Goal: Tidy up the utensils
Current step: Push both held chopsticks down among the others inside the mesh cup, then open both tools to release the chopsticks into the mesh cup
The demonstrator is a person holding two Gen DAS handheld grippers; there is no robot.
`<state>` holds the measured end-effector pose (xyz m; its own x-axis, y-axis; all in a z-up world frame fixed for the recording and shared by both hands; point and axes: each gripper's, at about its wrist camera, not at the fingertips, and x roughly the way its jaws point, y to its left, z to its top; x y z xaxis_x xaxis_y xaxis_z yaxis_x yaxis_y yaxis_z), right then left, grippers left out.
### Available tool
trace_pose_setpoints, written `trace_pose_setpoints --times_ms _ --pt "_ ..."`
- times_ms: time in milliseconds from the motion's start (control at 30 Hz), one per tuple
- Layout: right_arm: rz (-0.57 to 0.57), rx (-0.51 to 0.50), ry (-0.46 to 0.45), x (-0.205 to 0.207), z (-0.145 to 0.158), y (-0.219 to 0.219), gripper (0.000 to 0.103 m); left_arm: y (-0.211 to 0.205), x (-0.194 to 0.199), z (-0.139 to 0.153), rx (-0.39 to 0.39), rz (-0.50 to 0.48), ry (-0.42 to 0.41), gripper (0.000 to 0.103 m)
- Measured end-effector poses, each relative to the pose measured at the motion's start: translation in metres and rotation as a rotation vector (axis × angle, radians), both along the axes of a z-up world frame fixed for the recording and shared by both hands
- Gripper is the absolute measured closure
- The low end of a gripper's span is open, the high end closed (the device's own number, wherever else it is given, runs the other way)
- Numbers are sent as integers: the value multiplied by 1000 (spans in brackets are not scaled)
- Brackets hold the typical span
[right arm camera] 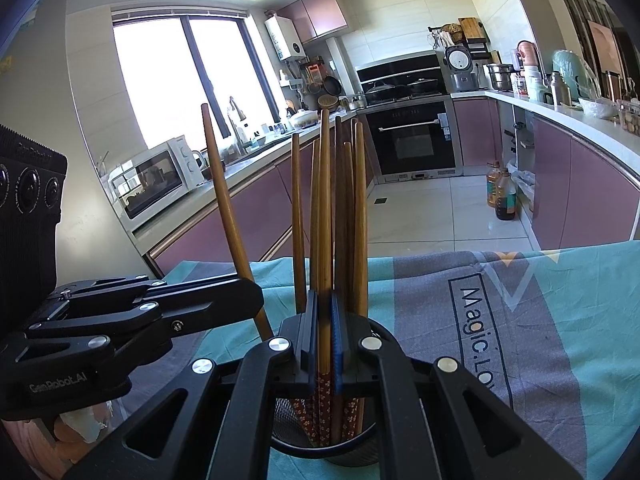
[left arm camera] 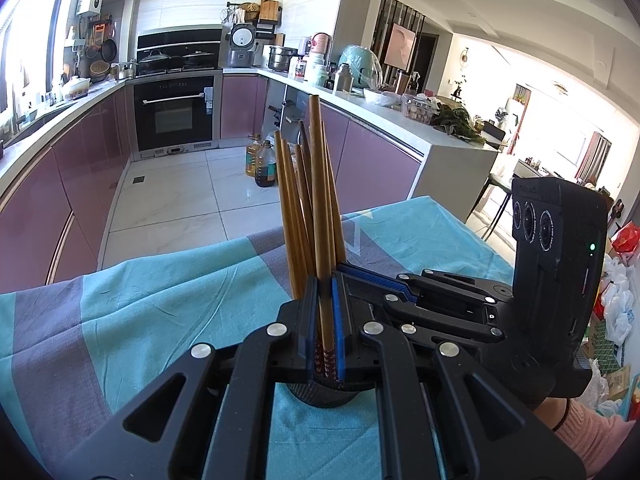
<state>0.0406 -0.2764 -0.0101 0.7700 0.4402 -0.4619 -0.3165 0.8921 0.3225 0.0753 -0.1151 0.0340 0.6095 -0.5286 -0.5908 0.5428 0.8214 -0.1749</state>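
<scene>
- Left gripper clamped on a single wooden chopstick, blue pads tight against both sides of the shaft, just above its red patterned end.
- Same chopstick standing nearly upright, patterned end down inside a black mesh holder on the table.
- Further wooden chopsticks bunched in that holder, plain ends fanning upward.
- Right gripper likewise closed on one chopstick, pads pressed against it over the holder's mouth.
- In the right wrist view, red flower-patterned ends gathered inside the mesh cup, tips down.
- One chopstick leaning away to the left of the bunch, passing behind the left gripper's fingers in that view.
- Both grippers meeting at the same holder, close together, the right one's body visible at the right edge of the left wrist view.
- Holder resting on a teal and grey cloth bearing printed lettering.
- Kitchen behind: oven, mauve cabinets, oil bottles on the tiled floor, microwave on the counter by the window.
</scene>
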Motion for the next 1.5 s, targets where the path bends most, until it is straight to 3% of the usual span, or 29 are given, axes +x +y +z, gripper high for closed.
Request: trace_pose_setpoints --times_ms 1133,1267,1500 --pt "-9 11 2 -8 2 -5 94 10 11 -23 5 21 31 94" --pt "-7 -1 -7 -12 4 -5 87 19 2 -21 12 68 -17 82" --pt "-9 -41 -43 -26 9 0 57 44 -22 -17 23 163 -113 50"
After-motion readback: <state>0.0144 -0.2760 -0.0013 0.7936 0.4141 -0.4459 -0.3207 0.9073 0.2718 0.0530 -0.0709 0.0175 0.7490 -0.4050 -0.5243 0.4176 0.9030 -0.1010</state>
